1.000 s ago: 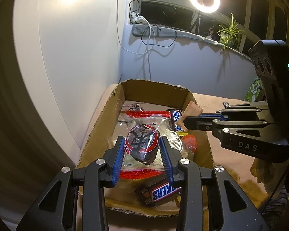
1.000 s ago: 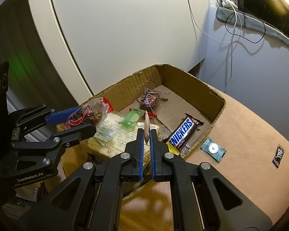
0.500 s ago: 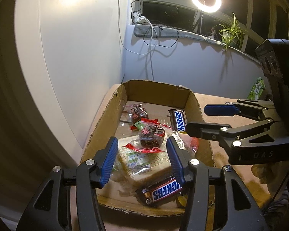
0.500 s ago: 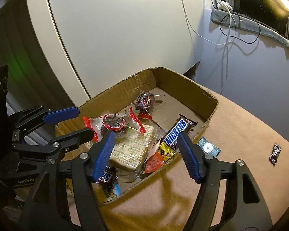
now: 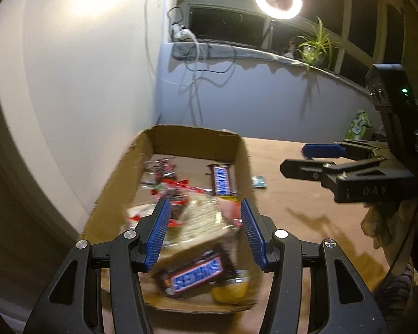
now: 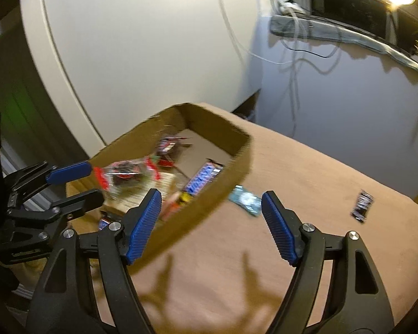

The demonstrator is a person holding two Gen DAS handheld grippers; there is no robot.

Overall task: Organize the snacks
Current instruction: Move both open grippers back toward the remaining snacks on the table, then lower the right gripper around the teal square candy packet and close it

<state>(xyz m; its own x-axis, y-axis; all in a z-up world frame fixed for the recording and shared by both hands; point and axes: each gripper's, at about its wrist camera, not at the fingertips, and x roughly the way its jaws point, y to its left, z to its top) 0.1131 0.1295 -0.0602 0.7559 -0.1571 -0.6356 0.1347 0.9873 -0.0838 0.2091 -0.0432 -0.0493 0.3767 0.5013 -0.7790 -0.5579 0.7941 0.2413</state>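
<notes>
— While the left gripper (image 5: 204, 232) hangs over the cardboard box (image 5: 112, 178), are its fingers gripping?

— No, they stand apart, empty, above the snacks: two chocolate bars (image 5: 196, 274), red-wrapped cakes (image 6: 122, 174).

— And the right gripper (image 6: 211, 224)?

— Its fingers are spreading wider, nothing between them. It hangs over the counter (image 6: 306, 172) beside the box, near a teal packet (image 6: 243, 199); a dark packet (image 6: 362, 204) lies further right.

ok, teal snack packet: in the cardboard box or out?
Out. The teal packet lies flat on the tan tabletop just outside the cardboard box wall, ahead of the empty right gripper, whose jaws are opening.
</notes>
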